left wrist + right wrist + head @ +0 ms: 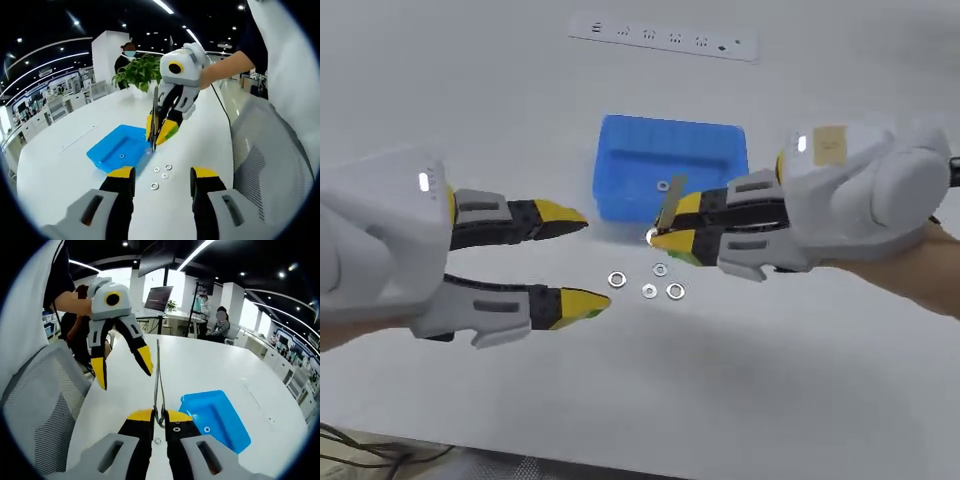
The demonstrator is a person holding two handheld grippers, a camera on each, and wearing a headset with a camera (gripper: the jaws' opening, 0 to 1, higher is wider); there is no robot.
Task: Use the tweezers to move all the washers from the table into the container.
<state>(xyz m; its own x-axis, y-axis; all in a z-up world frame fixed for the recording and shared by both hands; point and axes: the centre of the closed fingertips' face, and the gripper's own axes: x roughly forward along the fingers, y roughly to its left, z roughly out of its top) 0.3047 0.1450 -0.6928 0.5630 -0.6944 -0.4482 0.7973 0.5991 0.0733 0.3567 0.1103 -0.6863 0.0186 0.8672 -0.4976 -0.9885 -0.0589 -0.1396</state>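
My right gripper (665,225) is shut on thin metal tweezers (667,208) just in front of the blue container (630,150). A small bright ring sits at the tweezers' tip; I cannot tell if it is pinched. Several washers (649,291) lie on the white table below that tip, and one washer (664,185) lies inside the container. My left gripper (592,260) hangs open to the left of the washers, holding nothing. The left gripper view shows the right gripper (159,136) with the tweezers (155,117) above the washers (154,186). In the right gripper view the tweezers (158,385) stick up between my shut jaws.
A white power strip (665,38) lies on the table behind the container. The table's near edge runs along the bottom of the head view, with cables (360,455) below it. A mesh chair (265,150) stands beside the table, and people sit at desks far off.
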